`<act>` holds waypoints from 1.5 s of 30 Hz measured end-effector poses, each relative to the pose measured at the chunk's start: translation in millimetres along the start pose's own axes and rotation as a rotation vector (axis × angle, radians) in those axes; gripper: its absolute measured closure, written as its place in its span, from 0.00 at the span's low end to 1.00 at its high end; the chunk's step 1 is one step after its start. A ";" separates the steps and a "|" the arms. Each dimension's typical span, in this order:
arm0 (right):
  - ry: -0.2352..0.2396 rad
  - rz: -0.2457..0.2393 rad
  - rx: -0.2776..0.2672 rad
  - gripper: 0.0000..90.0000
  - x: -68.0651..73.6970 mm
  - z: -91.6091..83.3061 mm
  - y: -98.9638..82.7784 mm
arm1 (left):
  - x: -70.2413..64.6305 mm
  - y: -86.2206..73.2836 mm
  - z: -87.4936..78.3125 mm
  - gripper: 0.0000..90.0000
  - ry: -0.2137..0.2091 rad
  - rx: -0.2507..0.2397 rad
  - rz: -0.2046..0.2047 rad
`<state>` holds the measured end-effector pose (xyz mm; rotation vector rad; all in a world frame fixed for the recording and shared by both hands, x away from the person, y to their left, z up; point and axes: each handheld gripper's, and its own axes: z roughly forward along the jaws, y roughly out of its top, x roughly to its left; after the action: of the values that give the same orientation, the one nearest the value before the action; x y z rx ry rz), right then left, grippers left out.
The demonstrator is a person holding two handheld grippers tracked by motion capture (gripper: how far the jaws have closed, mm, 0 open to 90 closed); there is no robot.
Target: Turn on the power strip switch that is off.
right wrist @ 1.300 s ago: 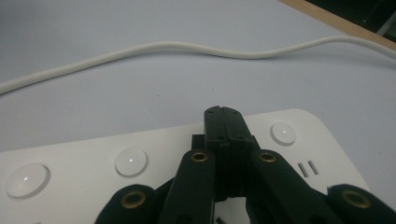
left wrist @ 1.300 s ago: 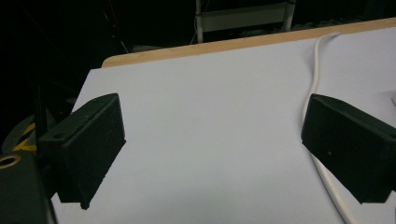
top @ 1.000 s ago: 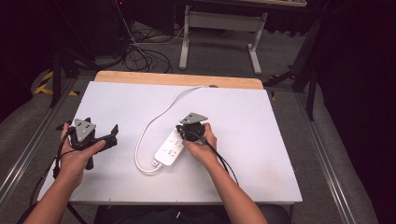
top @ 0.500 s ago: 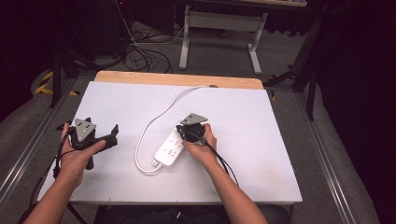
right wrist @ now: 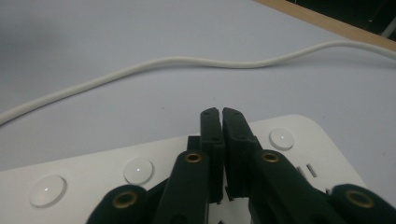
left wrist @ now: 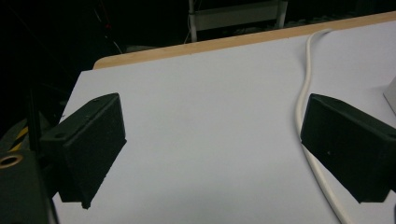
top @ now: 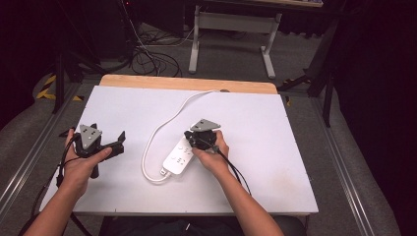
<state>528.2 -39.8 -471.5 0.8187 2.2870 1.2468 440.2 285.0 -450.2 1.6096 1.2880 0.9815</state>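
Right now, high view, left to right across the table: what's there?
left gripper → white cable loop → power strip → right gripper, shut above the strip → bare table

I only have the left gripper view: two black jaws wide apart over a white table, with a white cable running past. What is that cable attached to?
Observer: In the high view it runs to a white power strip lying near the table's middle.
Operator: Where is the other gripper?
Observer: The right gripper is down at the strip's far end.
Operator: Open or shut?
Observer: The right gripper view shows its jaws together, just above the strip's top face.
Operator: Anything on that face?
Observer: Round white buttons in a row.
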 end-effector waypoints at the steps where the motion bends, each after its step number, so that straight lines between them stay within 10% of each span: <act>1: 0.000 0.000 0.000 0.97 0.0 0.0 0.0 | 0.0 0.0 0.0 0.08 0.000 0.000 0.000; 45: -0.020 0.147 -0.179 0.46 -17.9 -53.1 13.0 | 3.3 0.1 0.3 0.08 -0.001 0.000 -0.005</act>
<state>513.7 -78.7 -431.6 0.9430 2.0942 1.4756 441.1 288.2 -449.9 1.6058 1.2906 0.9771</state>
